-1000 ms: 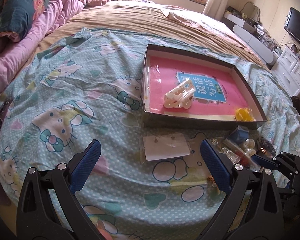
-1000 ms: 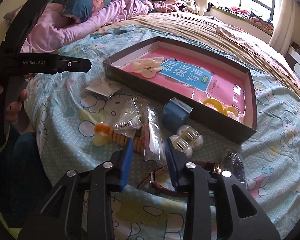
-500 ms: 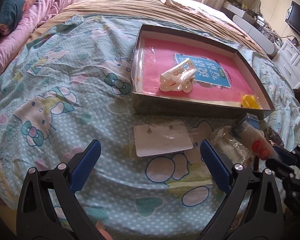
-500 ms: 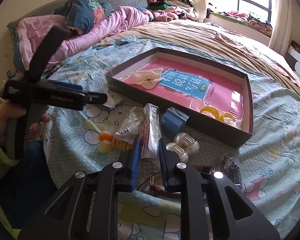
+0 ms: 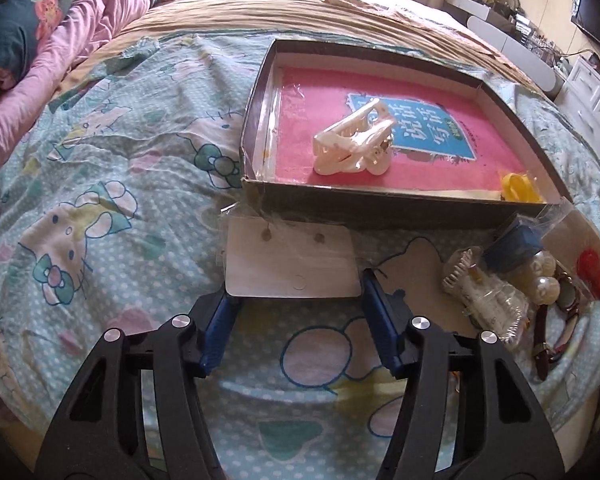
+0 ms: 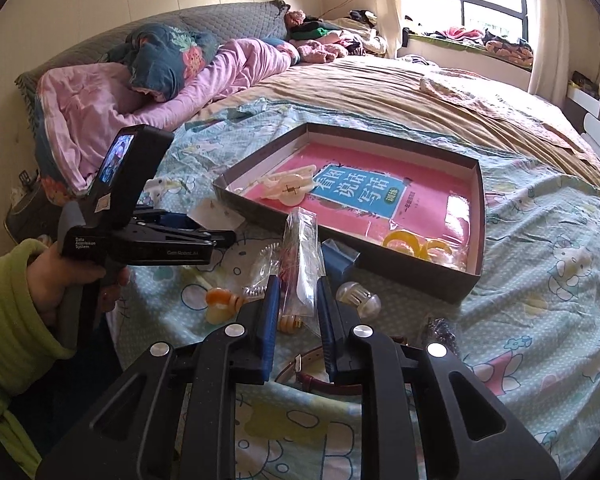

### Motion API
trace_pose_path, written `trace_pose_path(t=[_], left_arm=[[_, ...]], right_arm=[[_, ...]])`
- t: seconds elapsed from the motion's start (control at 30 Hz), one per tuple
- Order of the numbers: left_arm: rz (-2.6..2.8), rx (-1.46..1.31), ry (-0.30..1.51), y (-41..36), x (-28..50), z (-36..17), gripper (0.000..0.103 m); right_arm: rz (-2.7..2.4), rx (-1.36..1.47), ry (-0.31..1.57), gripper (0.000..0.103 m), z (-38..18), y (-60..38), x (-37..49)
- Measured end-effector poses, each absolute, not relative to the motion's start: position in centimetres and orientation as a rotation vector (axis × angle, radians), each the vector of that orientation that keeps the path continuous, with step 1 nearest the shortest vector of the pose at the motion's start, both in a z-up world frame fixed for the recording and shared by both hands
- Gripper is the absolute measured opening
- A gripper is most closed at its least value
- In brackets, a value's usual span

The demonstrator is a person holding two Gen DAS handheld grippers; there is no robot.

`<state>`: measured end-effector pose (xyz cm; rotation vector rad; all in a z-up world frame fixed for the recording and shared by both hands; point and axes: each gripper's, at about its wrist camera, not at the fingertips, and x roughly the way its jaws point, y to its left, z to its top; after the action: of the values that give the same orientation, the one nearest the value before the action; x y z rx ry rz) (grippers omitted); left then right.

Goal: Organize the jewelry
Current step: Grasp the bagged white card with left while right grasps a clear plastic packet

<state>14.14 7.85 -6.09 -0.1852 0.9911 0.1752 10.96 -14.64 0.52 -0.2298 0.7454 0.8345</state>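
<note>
Bedding with a cartoon-cat print covers the bed where everything lies. From the left wrist, the left gripper is spread wide, its blue pads either side of the near edge of an earring card that lies flat, just short of the box. Nothing is held yet. To do this well, I judge the pads should press down on the soft cover and close on the card's side edges squarely, so the thin card does not bow or slide under the box wall. Inside the box lie a white hair claw and a yellow ring. Right of the card: a bagged comb, pearl beads, a watch.

From the right wrist, the right gripper is nearly closed on a clear packet, lifted upright above the clutter. The left gripper sits low by the card. A blue cube and beads crowd the packet's path to the box.
</note>
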Motion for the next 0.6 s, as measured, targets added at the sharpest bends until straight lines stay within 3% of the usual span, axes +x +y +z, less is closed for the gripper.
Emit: trace_pose_path(t=[0.6], left_arm=[[0.085, -0.244, 0.764, 7.1, 12.5, 2.2, 0.051]], right_arm=[[0.753, -0.136, 0.632, 0.018, 4.5, -17.3, 13.3]])
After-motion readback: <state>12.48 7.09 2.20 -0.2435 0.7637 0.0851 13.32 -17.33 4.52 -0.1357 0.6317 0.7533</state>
